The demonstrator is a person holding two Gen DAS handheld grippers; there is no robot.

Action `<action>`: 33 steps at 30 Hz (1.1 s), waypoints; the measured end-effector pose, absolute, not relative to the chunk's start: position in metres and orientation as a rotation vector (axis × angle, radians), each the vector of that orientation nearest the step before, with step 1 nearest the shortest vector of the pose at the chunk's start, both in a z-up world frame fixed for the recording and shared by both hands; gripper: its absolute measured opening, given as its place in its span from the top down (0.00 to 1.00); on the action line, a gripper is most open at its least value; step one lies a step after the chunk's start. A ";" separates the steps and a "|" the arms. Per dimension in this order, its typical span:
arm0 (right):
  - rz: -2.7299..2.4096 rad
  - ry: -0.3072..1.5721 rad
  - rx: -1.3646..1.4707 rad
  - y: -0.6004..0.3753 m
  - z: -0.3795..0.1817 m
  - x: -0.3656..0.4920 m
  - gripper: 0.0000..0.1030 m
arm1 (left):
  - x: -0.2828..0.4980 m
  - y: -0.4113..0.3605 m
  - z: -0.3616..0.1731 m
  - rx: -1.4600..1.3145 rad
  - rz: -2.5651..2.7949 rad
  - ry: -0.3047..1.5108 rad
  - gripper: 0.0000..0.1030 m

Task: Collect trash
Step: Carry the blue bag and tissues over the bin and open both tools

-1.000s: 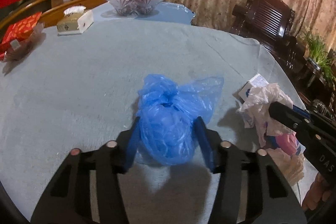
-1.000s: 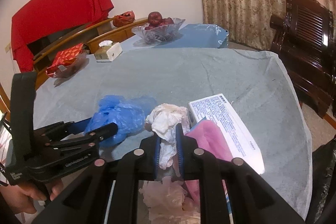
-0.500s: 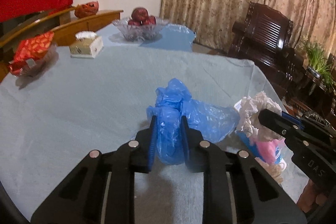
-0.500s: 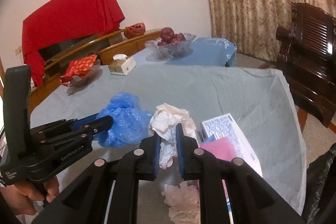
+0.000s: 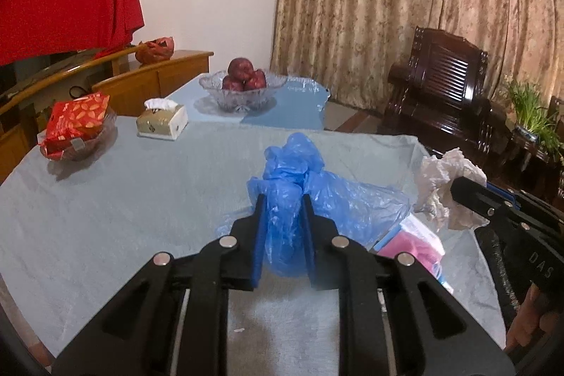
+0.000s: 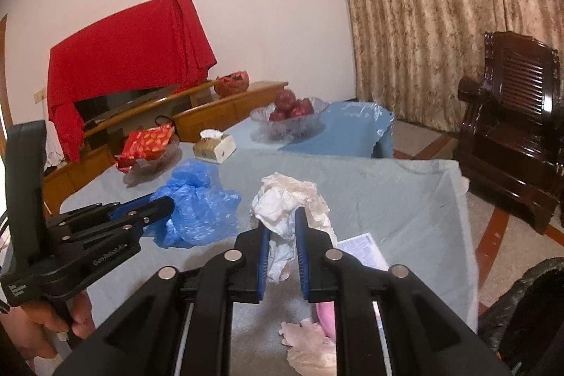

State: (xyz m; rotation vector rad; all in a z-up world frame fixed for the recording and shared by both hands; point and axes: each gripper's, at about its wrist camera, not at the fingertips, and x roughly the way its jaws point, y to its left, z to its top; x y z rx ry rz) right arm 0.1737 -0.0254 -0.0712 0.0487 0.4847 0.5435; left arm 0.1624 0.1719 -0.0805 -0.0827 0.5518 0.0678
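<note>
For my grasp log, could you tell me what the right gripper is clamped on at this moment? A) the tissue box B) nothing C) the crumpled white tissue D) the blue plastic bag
C: the right gripper has its fingers closed on the crumpled white tissue; the left gripper has the blue plastic bag.

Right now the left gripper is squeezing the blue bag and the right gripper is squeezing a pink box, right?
Not quite. The left gripper does squeeze the blue bag, but the right gripper squeezes crumpled white paper, not a pink box. The right wrist view shows it between the fingers.
</note>
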 end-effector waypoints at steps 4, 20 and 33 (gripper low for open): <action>0.525 0.465 0.046 -0.039 -0.062 0.166 0.86 | 0.157 0.162 -0.072 -0.076 0.048 0.536 0.83; 0.376 0.438 0.066 -0.113 -0.048 0.138 0.86 | 0.145 0.095 -0.055 -0.053 -0.093 0.498 0.83; 0.231 0.438 0.086 -0.184 -0.050 0.114 0.86 | 0.145 0.031 -0.057 -0.021 -0.229 0.506 0.83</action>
